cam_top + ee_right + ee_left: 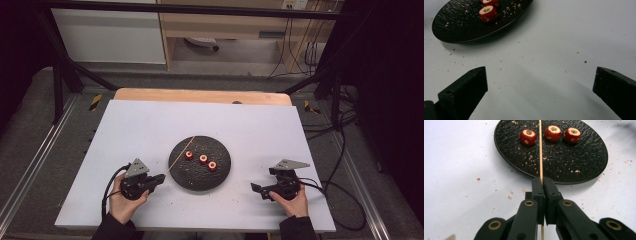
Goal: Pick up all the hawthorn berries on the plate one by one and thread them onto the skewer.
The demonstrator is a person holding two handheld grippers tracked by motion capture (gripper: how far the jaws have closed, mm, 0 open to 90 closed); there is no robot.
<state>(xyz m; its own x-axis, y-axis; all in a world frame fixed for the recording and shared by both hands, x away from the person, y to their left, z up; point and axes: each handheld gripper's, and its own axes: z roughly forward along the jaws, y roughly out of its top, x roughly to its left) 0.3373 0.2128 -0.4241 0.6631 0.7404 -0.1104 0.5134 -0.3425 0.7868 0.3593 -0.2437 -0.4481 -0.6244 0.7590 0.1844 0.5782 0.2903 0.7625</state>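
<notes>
A round black plate point(200, 176) sits mid-table with three red cored fruits point(203, 159) in a row on it. In the left gripper view the fruits point(553, 133) lie at the far side of the plate point(579, 162). My left gripper point(161, 177), at the plate's left edge, is shut on a thin wooden skewer point(181, 152) that slants up over the plate. That skewer point(540, 150) runs between the first two fruits. My right gripper point(256, 189) rests open on the table right of the plate, its jaws wide apart, with one fruit point(488, 13) on the plate point(461, 30) ahead.
Crumbs point(510, 195) are scattered over the white table point(150, 125) and the plate. A wooden board edge point(200, 95) lines the table's far side. Black cables point(345, 200) trail off the right edge.
</notes>
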